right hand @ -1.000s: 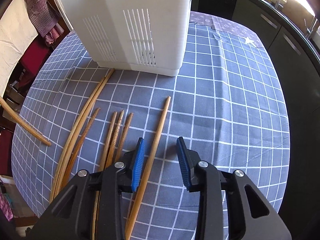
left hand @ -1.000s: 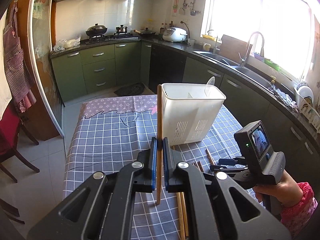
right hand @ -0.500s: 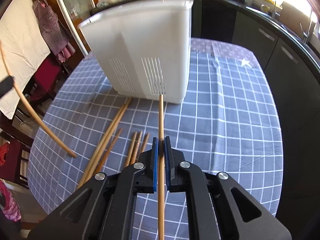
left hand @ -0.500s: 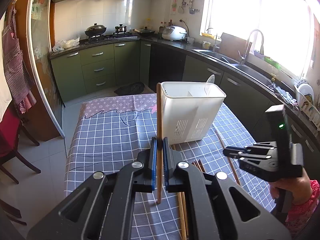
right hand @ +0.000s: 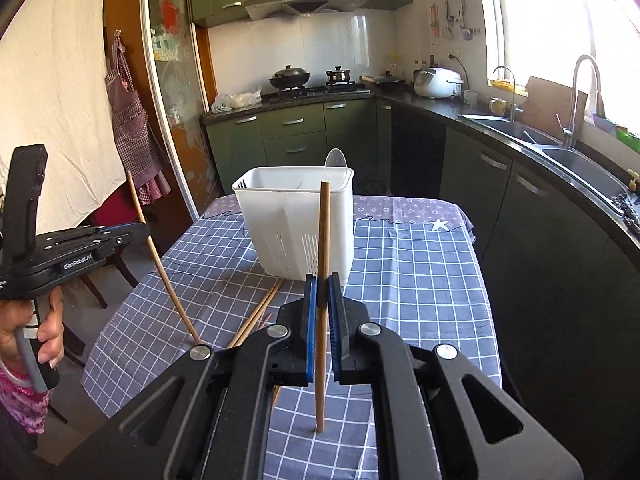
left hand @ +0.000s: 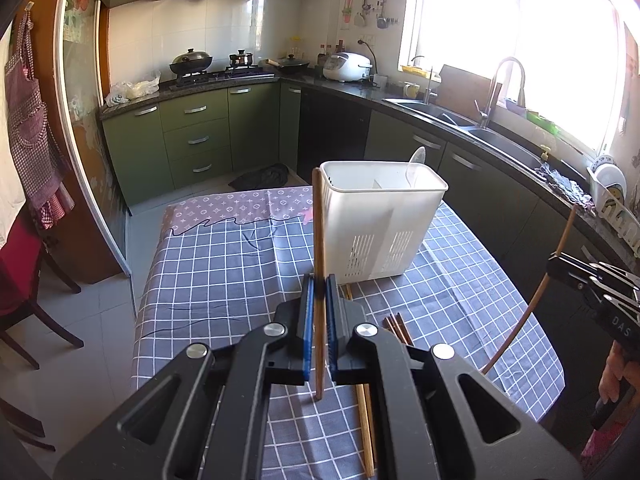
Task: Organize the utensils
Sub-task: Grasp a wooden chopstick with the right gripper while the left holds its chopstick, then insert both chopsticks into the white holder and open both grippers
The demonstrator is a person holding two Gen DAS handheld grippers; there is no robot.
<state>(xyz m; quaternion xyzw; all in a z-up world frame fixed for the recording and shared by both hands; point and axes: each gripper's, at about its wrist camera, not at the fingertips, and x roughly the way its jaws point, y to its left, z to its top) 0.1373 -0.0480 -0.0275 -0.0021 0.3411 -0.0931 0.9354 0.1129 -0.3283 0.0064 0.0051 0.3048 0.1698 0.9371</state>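
Note:
My left gripper (left hand: 317, 296) is shut on a wooden chopstick (left hand: 318, 240) held upright above the table. My right gripper (right hand: 322, 292) is shut on another wooden chopstick (right hand: 323, 240), also upright and lifted off the cloth. A white slotted utensil caddy (left hand: 382, 224) stands on the table beyond both grippers, with a clear spoon (left hand: 416, 160) in it; it also shows in the right wrist view (right hand: 296, 220). Several more chopsticks (left hand: 366, 412) lie on the checked cloth below the left gripper and in the right wrist view (right hand: 256, 316). The right gripper (left hand: 560, 264) shows at the right edge of the left wrist view.
The table carries a blue checked tablecloth (right hand: 420, 280). Green kitchen cabinets (left hand: 192, 140) and a counter with a sink (left hand: 452, 120) run behind and to the right. A dark red chair (left hand: 24, 280) stands left of the table.
My right gripper closed on a chopstick lying on the cloth and lifted it upright, tilting up to face the caddy. My left gripper has stayed still with its chopstick.

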